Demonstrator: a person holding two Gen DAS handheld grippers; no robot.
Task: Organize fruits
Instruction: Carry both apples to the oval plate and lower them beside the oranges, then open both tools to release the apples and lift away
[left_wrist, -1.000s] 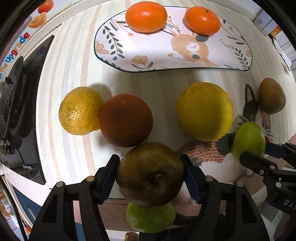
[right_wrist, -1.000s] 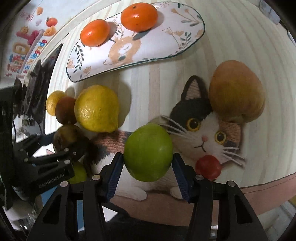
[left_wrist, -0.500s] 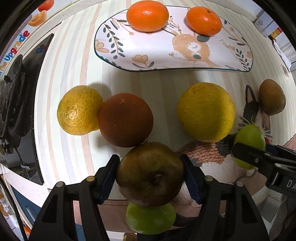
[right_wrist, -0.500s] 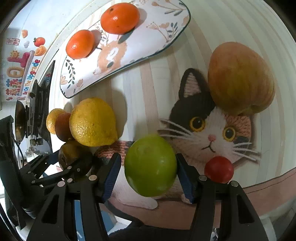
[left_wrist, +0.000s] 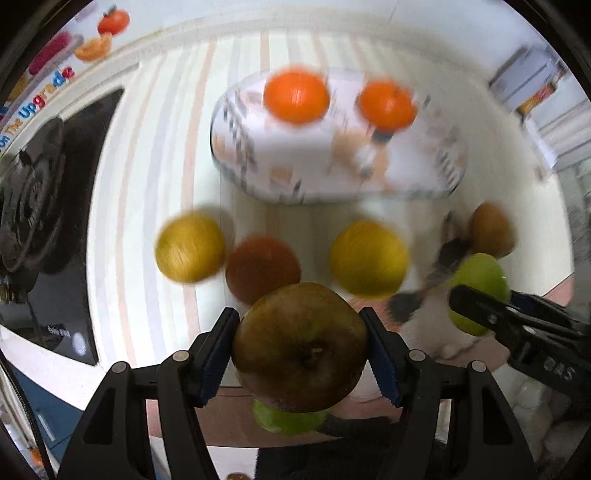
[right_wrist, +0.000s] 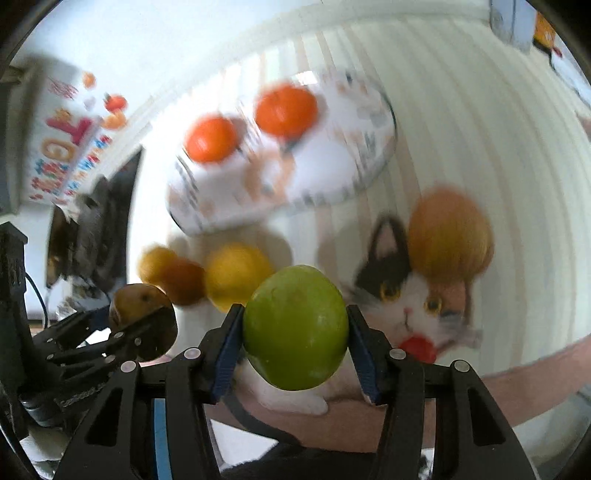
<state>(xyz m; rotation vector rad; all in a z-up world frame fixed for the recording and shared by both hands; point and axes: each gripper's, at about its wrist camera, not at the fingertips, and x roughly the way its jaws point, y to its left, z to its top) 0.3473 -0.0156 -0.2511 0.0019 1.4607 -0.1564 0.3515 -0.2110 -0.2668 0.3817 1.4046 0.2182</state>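
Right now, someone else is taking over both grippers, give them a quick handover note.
Left gripper: shut on the brown apple, off the table.
Right gripper: shut on the green apple, jaws just closed a touch, also off the table.
Plate: two oranges on it.
Left on the mat: two yellow citrus, a reddish-brown fruit, another brown fruit, and a second green fruit.

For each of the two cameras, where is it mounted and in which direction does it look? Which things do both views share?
Left wrist: sits on the left gripper, looking down along its fingers at the striped table; the pads clamp a brown apple.
Right wrist: sits on the right gripper, looking steeply down at the cat mat; the pads clamp a green apple.
Shared: the plate with two oranges, the yellow fruits, and each view shows the other gripper with its fruit.
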